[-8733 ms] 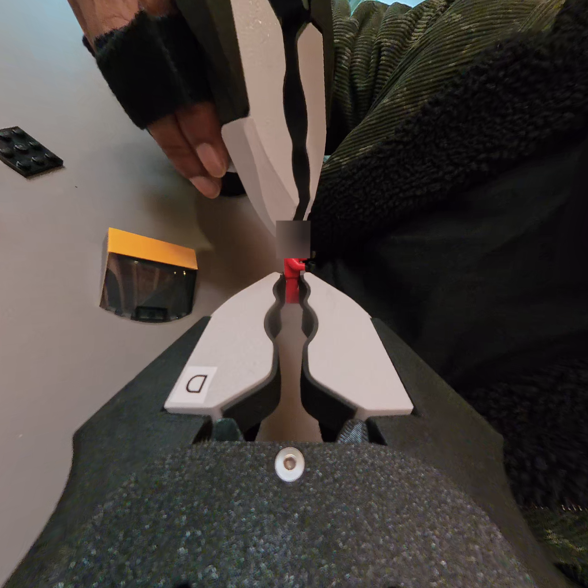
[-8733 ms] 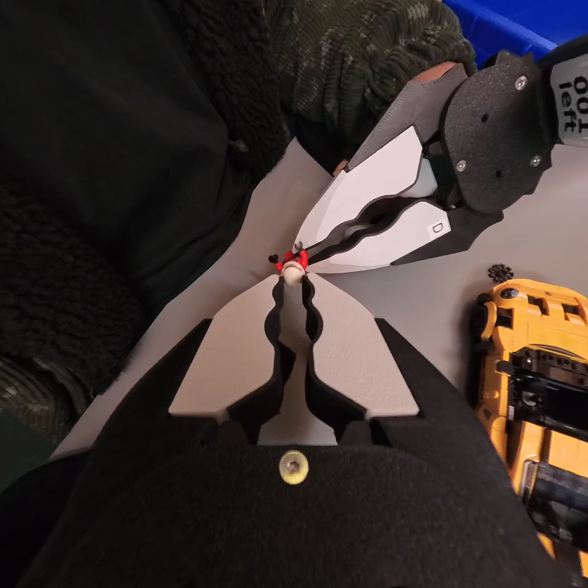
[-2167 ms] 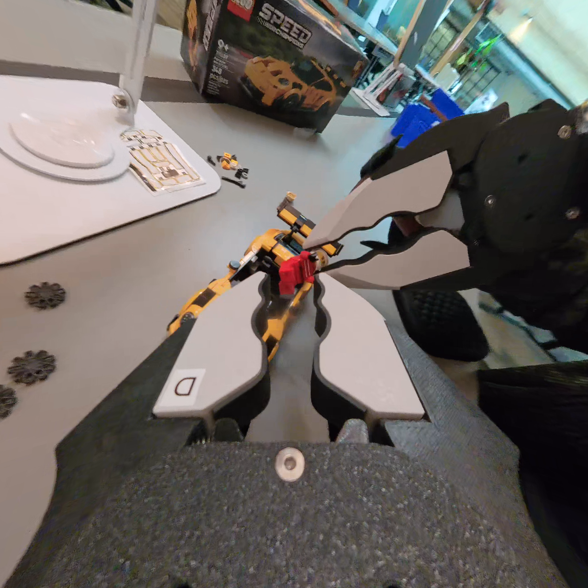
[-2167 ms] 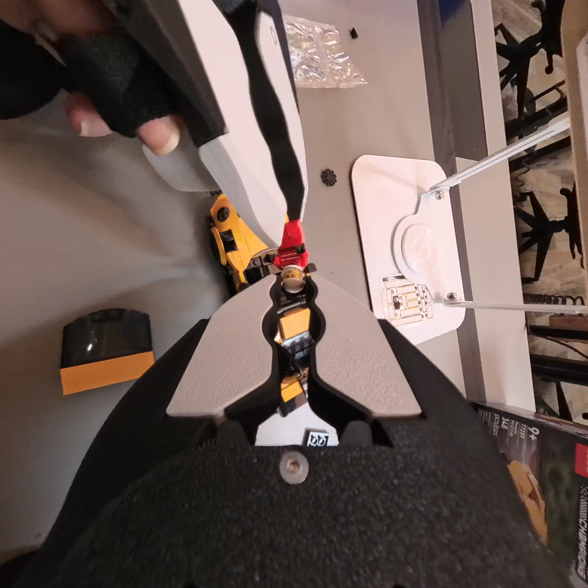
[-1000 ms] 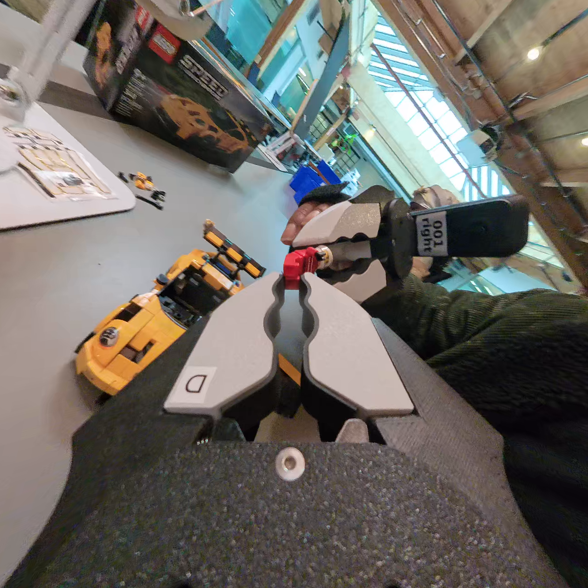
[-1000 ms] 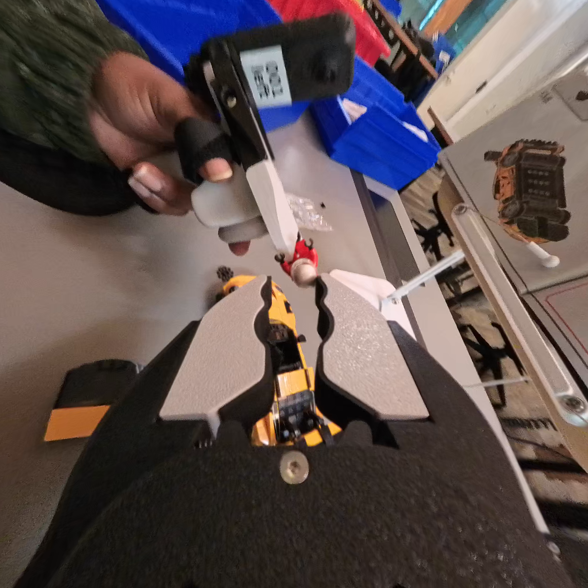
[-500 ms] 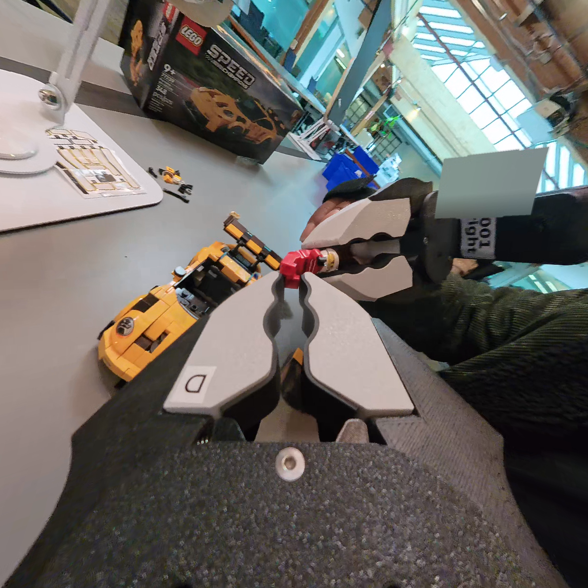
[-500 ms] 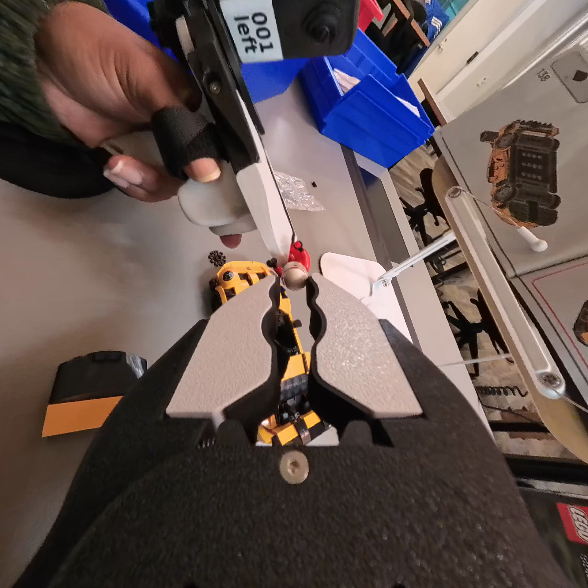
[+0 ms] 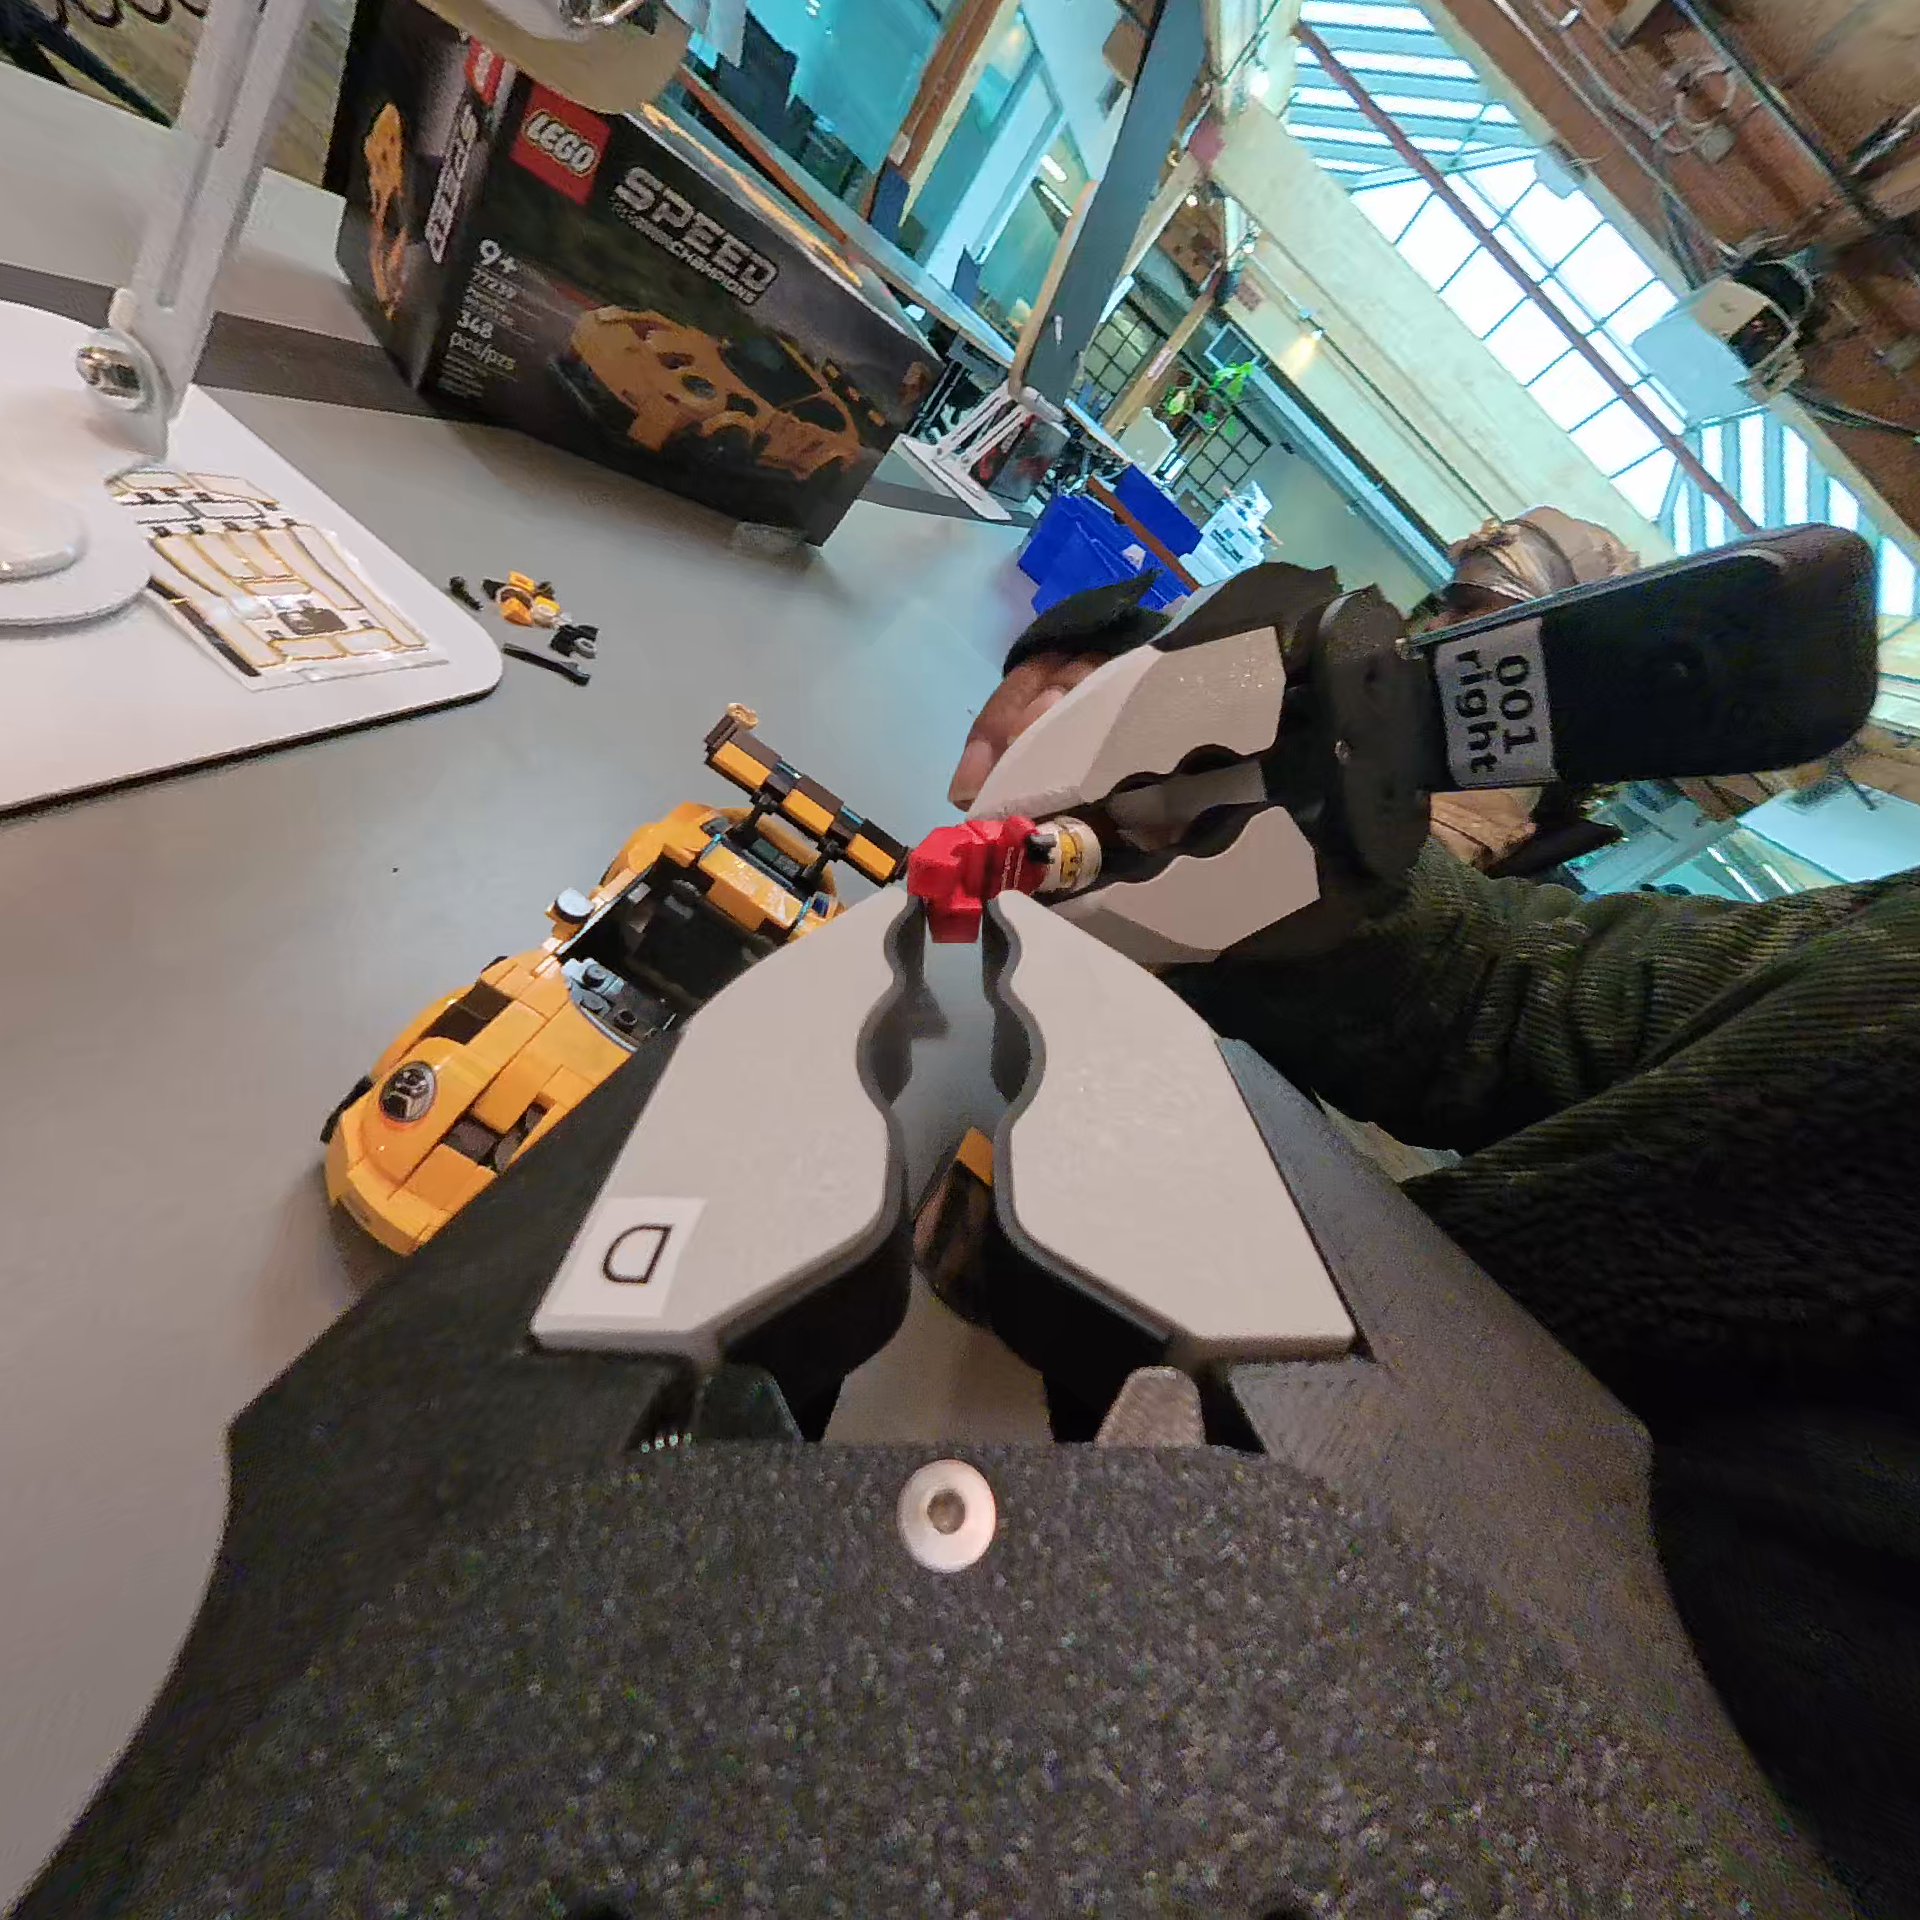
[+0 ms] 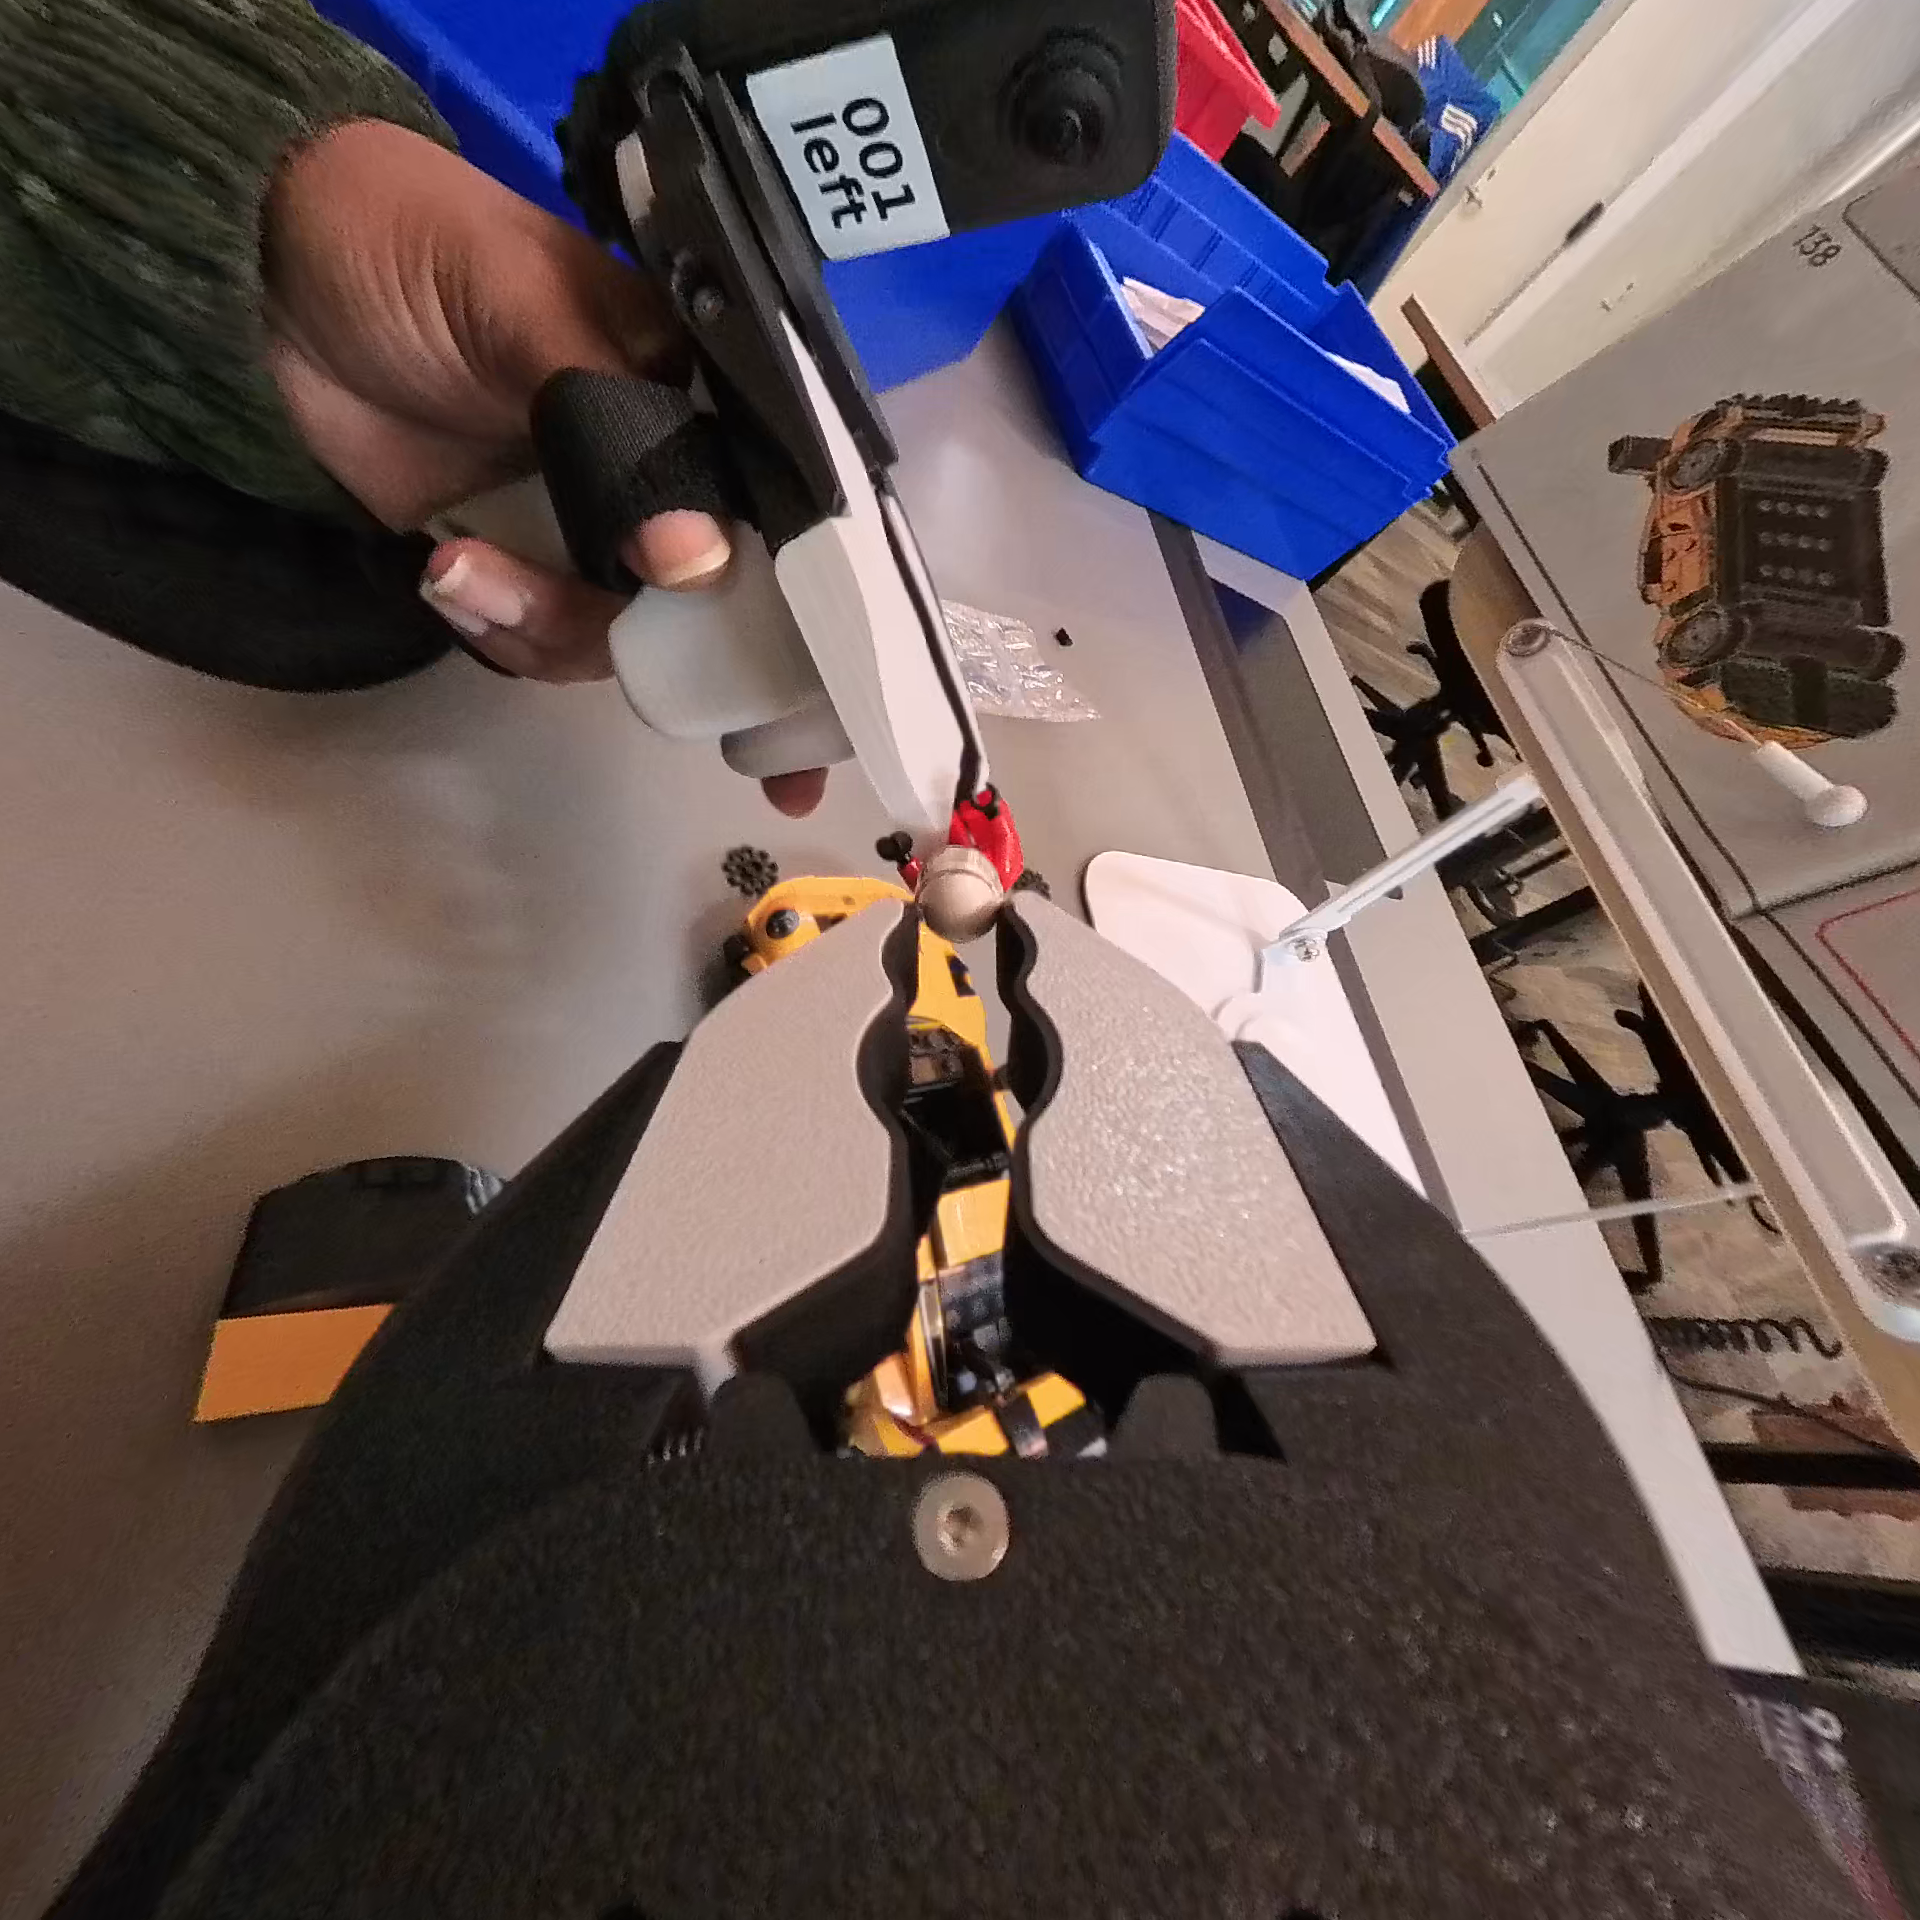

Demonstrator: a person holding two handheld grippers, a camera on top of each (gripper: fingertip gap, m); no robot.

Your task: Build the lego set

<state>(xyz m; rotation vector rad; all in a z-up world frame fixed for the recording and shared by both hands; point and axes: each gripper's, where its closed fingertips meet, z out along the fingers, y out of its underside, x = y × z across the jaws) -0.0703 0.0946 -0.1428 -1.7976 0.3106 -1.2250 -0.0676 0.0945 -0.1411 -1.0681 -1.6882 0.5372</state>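
Observation:
A small red minifigure (image 9: pixel 961 857) is held in the air between both grippers, above the yellow Lego car (image 9: pixel 520 1049). My left gripper (image 9: pixel 951 920) is shut on its red lower body. My right gripper (image 10: pixel 958 920) is shut on its pale round head (image 10: pixel 958 902). In the left wrist view the right gripper (image 9: pixel 1049 844) comes in from the right, with the head (image 9: pixel 1070 844) between its fingers. In the right wrist view the left gripper (image 10: pixel 961 805) comes down from above onto the red body (image 10: pixel 987 831). The car (image 10: pixel 940 997) lies under my right fingers with its cockpit open.
A black and orange roof piece (image 10: pixel 312 1283) lies left of the car. The Lego box (image 9: pixel 623 332), a white stand base (image 9: pixel 156 707) with a sticker sheet (image 9: pixel 270 592), and small loose parts (image 9: pixel 530 605) lie behind. Blue bins (image 10: pixel 1226 416), a plastic bag (image 10: pixel 1008 670) and a black gear (image 10: pixel 750 868) are farther off. Only a small space, under 4 cm, lies between the two pairs of fingers.
One second ago my right gripper was open near the head; it has since closed on it. My left gripper has kept hold of the red body throughout. Both grippers shifted slightly.

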